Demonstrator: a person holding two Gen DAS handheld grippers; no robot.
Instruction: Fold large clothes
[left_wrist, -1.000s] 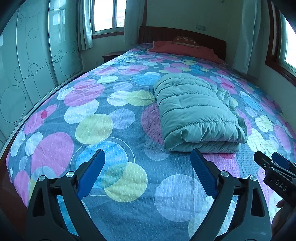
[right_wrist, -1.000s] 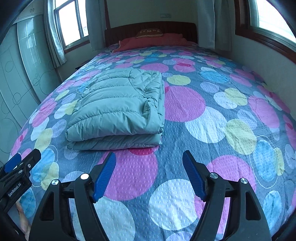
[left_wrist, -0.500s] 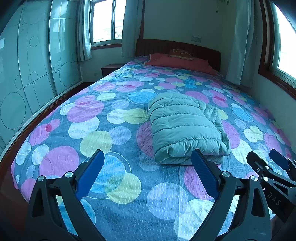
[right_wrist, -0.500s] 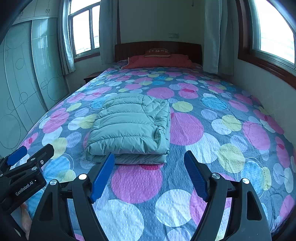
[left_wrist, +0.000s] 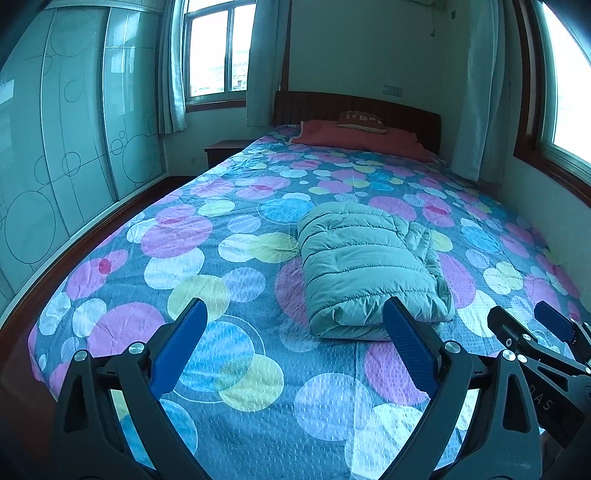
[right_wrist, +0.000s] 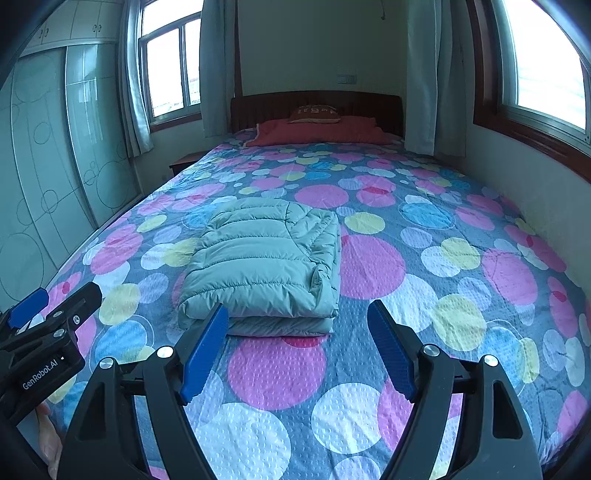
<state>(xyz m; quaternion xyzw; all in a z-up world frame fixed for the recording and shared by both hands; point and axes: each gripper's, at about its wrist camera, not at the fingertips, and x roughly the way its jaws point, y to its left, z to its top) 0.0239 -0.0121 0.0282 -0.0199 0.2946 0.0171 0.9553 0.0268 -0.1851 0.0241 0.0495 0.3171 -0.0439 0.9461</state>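
On the bed (left_wrist: 207, 236), mid-mattress: green puffer jacket (right_wrist: 266, 258) sits folded in a compact stacked rectangle, edges roughly square. Looks like the fold is done, judging by the shape. Left gripper (left_wrist: 295, 321) and right gripper (right_wrist: 299, 317) both hover short of it, jaws spread wide, holding nothing. Next move, if any: a light press to flatten the puffy top layer.

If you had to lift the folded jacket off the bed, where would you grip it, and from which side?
Probably the near edge of the jacket, approached from the foot of the bed. There the folded layers stack into a thick, straight band facing the open right tongs, so one pinch could catch every layer; the right side looks looser.
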